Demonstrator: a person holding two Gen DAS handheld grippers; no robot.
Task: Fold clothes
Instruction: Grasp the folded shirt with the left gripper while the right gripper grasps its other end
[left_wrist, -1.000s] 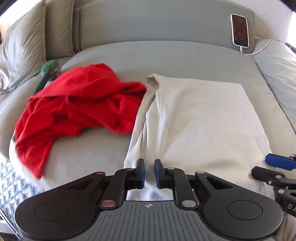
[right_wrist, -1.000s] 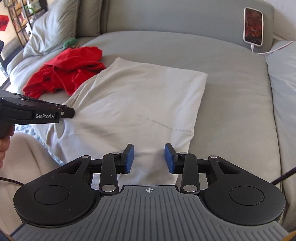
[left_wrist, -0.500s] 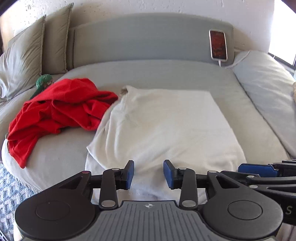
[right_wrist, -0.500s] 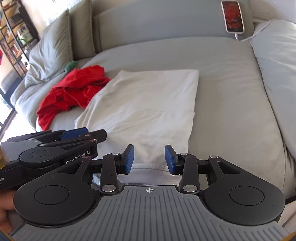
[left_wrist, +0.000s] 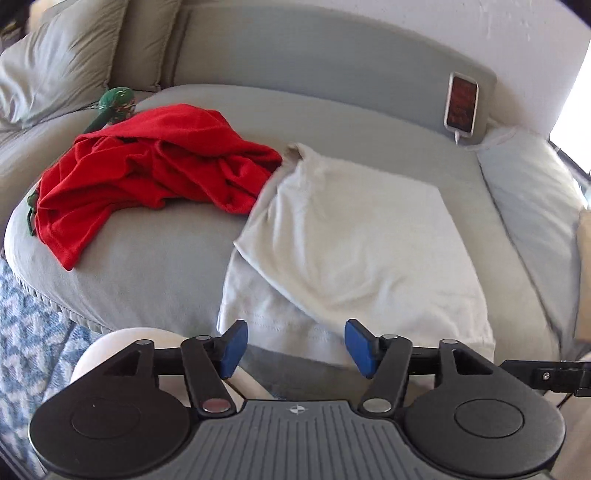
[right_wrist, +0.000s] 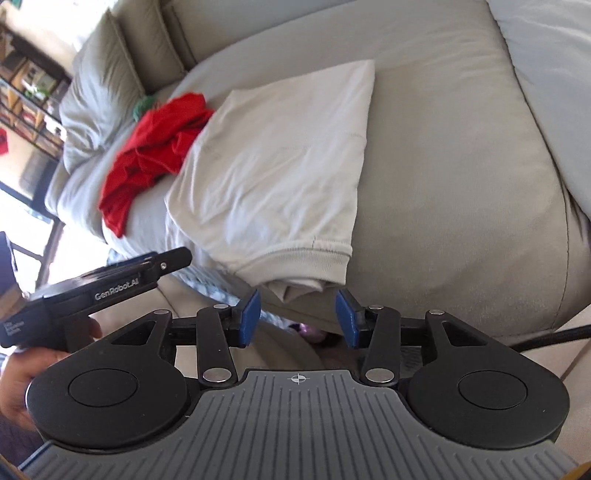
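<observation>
You are between folds: the cream cotton shirt lies partly folded on the grey sofa cushion, its ribbed cuff at the front edge. Your left gripper and right gripper have just been opening; both stand well apart with nothing between the blue pads. Next, judge which edge to pinch for the following fold. The crumpled red garment waits beside it. The shirt's near hem hides behind your left gripper.

Left tool just opening, empty, cream shirt, red garment
</observation>
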